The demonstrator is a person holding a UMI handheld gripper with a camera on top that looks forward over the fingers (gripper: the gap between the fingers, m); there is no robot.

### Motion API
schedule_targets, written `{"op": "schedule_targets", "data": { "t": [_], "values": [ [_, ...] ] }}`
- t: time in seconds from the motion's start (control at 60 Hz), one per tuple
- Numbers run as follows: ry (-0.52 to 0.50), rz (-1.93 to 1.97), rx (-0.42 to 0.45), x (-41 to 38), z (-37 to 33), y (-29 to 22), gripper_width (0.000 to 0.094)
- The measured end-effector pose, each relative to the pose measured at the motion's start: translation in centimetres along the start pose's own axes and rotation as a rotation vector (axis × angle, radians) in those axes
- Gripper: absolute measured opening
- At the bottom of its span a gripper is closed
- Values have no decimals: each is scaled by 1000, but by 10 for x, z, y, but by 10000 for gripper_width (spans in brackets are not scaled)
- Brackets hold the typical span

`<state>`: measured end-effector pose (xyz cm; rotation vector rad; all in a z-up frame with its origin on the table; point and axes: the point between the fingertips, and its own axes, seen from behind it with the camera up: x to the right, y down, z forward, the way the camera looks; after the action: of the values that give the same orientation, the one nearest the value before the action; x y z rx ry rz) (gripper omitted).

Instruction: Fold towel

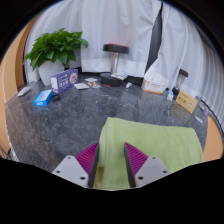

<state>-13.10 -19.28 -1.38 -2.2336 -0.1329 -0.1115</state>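
A light green towel (150, 148) lies flat on the grey marbled table (60, 125), just ahead of and under my fingers, reaching to the right. My gripper (112, 160) is open, its two magenta pads (89, 158) standing apart above the towel's near left part. The towel's cloth shows in the gap between the fingers. I cannot tell whether the fingers touch it.
A potted green plant (57, 50) in a white pot stands at the table's far left, with a blue box (65, 80) and a small blue pack (43, 97) by it. Papers and small things (110, 82) lie at the far edge. A stool (116, 52) stands beyond. Boxes (186, 100) sit at the right.
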Motion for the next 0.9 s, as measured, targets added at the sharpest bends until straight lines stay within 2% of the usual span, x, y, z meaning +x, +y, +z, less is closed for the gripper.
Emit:
{"op": "schedule_targets", "data": {
  "t": [0.05,0.1,0.117,0.267,0.333,0.417,0.5,0.567,0.667,0.733,0.783,0.833,0.9],
  "values": [
    [-10,-25,15,-2,2,-1,378],
    [14,-45,42,8,10,-5,124],
    [7,-34,43,9,6,-5,104],
    [-28,-5,38,-1,1,-7,61],
    [-112,55,19,-20,-18,-21,59],
    [-241,184,71,-53,-56,-59,60],
    [-345,304,125,-46,-103,-113,58],
    [-343,352,167,-27,-113,-132,59],
    [-266,368,147,18,-91,-121,58],
    [-188,341,89,53,-65,-88,75],
    [-132,336,50,77,-48,-65,124],
    [-86,323,2,102,-37,-42,240],
    [-10,299,-27,136,-36,-25,482]
  ]
}}
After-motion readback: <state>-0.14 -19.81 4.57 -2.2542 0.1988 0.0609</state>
